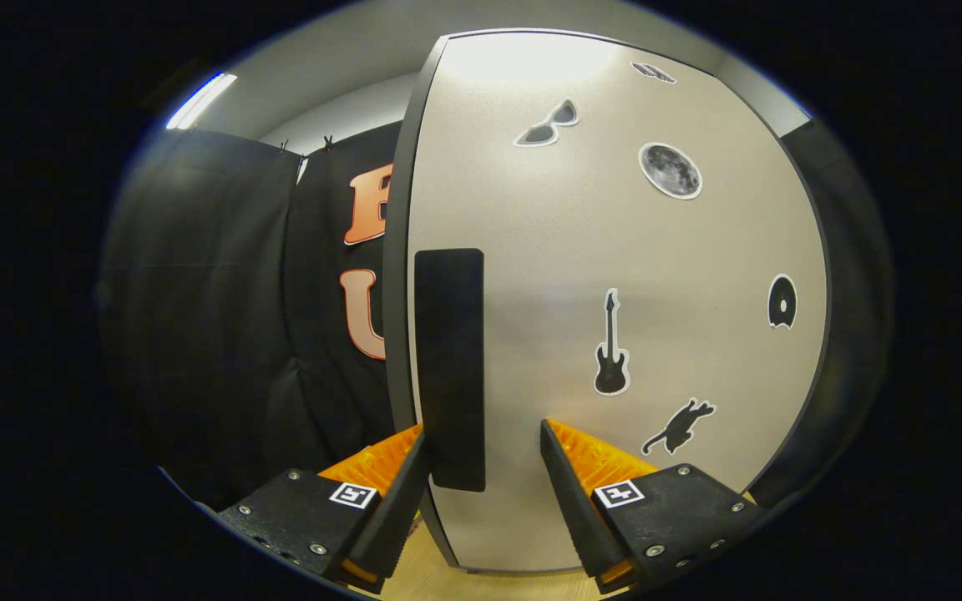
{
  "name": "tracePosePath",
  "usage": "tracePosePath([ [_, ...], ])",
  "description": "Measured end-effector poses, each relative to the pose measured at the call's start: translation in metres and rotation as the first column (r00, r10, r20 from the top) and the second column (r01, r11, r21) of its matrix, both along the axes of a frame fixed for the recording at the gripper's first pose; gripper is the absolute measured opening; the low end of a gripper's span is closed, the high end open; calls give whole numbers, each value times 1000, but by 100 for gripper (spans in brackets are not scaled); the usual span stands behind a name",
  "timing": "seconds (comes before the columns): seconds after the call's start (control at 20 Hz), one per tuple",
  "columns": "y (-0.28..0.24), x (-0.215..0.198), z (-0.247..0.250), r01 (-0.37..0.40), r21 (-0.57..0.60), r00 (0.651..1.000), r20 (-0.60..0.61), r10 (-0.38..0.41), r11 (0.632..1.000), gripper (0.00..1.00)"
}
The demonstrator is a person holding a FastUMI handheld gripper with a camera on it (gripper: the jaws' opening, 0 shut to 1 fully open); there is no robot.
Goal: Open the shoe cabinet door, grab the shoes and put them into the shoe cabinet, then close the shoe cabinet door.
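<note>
Over on the left hangs the black cloth wall (pixel 222 309), with a ceiling light (pixel 201 100) above it, and nothing there crowds the approach. Next comes the dark free edge of the door (pixel 665 275), running top to bottom, and right beside it the handle (pixel 449 367), a black upright strip with its long axis vertical.

The gripper (pixel 481 442) is right at it. The jaws stand parted, a middling gap, and the handle's lower end hangs in that gap, closer to the left finger than to the right. The left finger sits out past the door's edge and the right one lies against the door's face, so the 2 straddle edge and handle together. Whether either finger presses on the handle cannot be told from here; no firm grip shows yet.

Further right, the pale door panel carries stickers: sunglasses (pixel 548 127), a moon (pixel 670 170), a guitar (pixel 611 351), a cat (pixel 680 426), and a disc (pixel 782 301) nearest the far side.

By the look of it this is step 1, the door opening: the jaws need to pinch sideways across that upright strip, then pull the edge outward. Light wooden floor (pixel 481 576) shows below, nothing blocks the swing.
</note>
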State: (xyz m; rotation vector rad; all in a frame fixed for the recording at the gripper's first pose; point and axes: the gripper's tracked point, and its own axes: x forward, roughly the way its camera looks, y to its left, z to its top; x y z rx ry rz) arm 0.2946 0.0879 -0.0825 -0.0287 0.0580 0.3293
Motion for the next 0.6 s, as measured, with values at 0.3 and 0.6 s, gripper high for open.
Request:
tracePosePath([
  [0.3,-1,-4,5,7,17,1000,-9,-7,1000,81],
  [0.6,-16,-49,21,24,-5,1000,20,-24,1000,83],
])
